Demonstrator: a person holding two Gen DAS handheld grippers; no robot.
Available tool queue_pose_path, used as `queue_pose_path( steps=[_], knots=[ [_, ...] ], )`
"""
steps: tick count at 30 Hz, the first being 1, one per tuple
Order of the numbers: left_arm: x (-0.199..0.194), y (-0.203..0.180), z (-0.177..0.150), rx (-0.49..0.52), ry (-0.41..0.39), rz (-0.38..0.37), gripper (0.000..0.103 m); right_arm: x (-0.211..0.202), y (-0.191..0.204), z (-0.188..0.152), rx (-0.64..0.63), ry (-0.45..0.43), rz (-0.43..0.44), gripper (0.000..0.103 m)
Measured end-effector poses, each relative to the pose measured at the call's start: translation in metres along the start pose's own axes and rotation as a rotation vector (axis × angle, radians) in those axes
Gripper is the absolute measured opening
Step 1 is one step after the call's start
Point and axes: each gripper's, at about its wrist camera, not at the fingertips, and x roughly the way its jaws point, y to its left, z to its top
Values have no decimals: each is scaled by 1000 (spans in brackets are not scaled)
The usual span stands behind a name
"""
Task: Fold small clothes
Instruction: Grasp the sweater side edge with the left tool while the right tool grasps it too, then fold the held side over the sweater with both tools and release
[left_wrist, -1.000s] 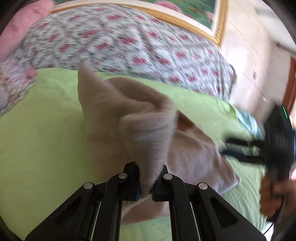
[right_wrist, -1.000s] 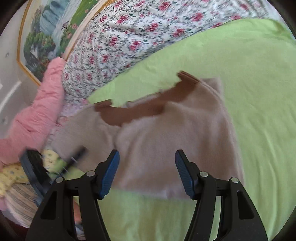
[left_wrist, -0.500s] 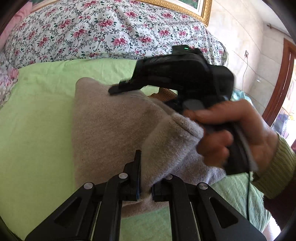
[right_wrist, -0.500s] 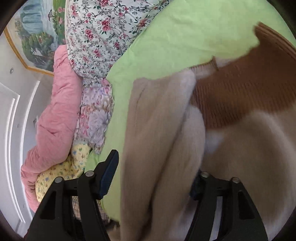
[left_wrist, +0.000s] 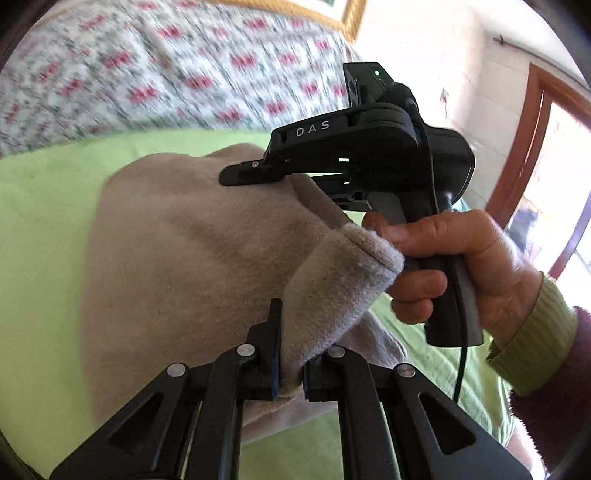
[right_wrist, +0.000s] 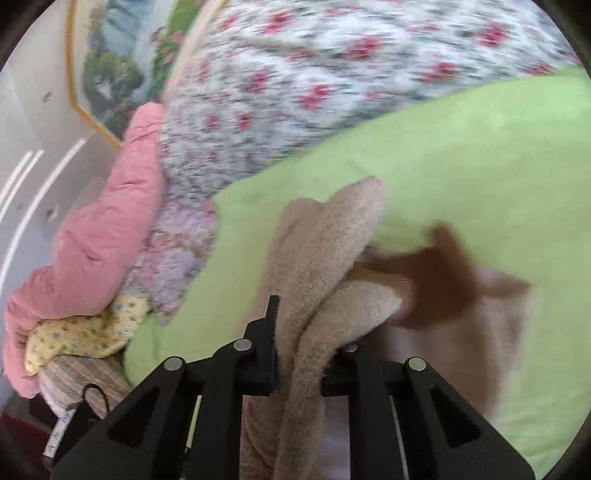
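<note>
A small beige fleece garment (left_wrist: 177, 266) with a brown knit band (right_wrist: 439, 280) lies partly lifted over the green bed cover (left_wrist: 40, 206). My left gripper (left_wrist: 290, 369) is shut on a fold of the beige garment at its near edge. My right gripper (right_wrist: 303, 350) is shut on a bunched fold of the same garment (right_wrist: 325, 258). In the left wrist view the right gripper (left_wrist: 251, 173) shows from the side, held in a hand, its fingers (left_wrist: 240, 174) reaching over the garment's far edge.
A floral quilt (left_wrist: 166, 74) lies behind the green cover. A pink quilt (right_wrist: 99, 221) and a yellow patterned cloth (right_wrist: 81, 332) are piled at the left. A framed picture (right_wrist: 110, 62) hangs on the wall. A wooden door frame (left_wrist: 524, 140) stands at the right.
My right gripper came across to the garment's near side and closed on a fold beside my left gripper. My left gripper kept its hold. Both views now show motion blur.
</note>
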Motion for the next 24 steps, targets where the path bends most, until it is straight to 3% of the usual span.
queue_pose_path(
  steps=[3,6,15,17,20,24],
  knots=[
    [22,-9,-12,12,53,-5,7,-2,-36,-13,54,30,-70,16],
    [32,-12,-19,27,67,11,7,-4,-59,-25,96,26,-63,16],
    [28,-8,-20,10,88,-4,12,-2,-52,-22,63,1,-85,17],
    [25,-8,-19,7,103,-13,16,-5,-53,-24,78,0,-103,22],
    [7,-4,-28,11,117,-25,17,-17,-51,-30,97,-5,-165,39],
    [-36,7,-49,5,88,-5,34,-52,-29,-52,53,-68,-231,48]
  ],
)
